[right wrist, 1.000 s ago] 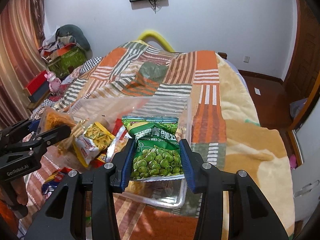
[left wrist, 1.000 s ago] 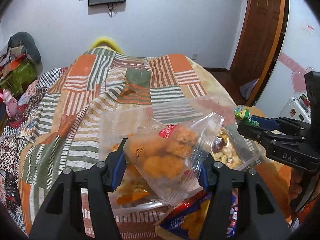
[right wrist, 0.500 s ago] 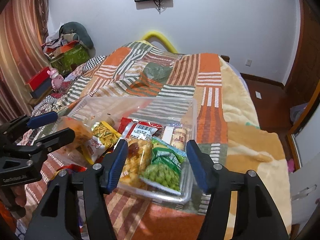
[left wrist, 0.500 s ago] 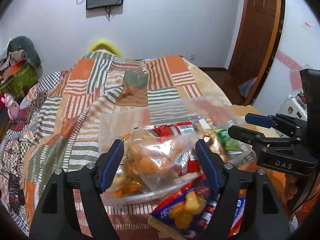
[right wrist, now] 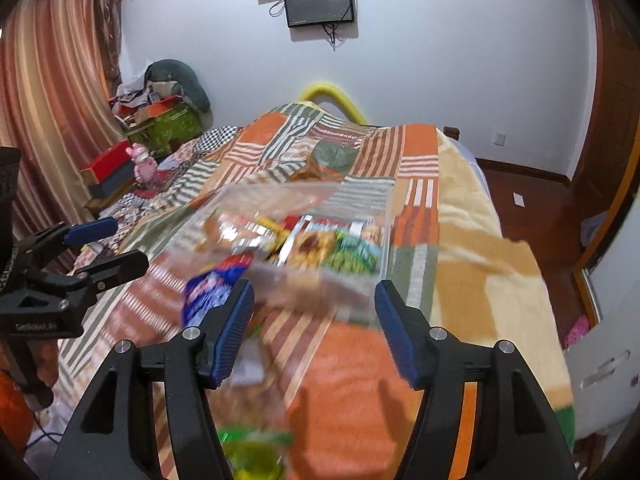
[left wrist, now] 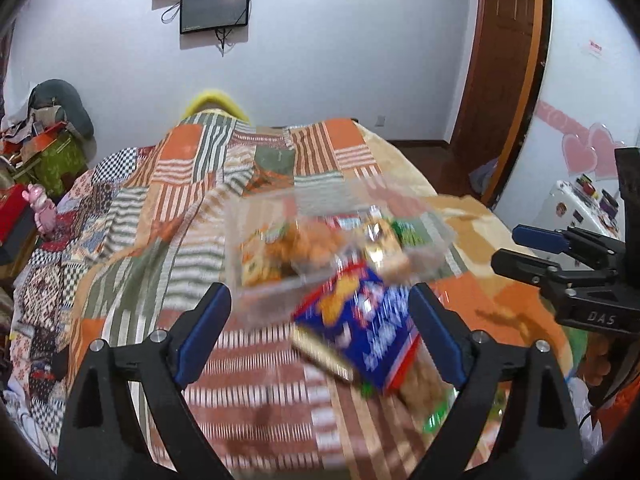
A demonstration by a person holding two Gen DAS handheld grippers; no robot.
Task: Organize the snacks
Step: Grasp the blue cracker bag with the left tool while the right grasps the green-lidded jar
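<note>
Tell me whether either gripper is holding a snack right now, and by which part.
Nothing is held. The left gripper and right gripper have just been opening, with nothing gripped between either's jaws.

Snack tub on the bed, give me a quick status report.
Left gripper and right gripper open, empty, jaws just opening. Clear tub holds several packets. Blue packet lies outside on the blanket. Nothing blocking.

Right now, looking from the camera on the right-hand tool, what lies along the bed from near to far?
Green snack packet → blue snack bag → clear snack box → patchwork blanket → yellow headboard → wall screen.
</note>
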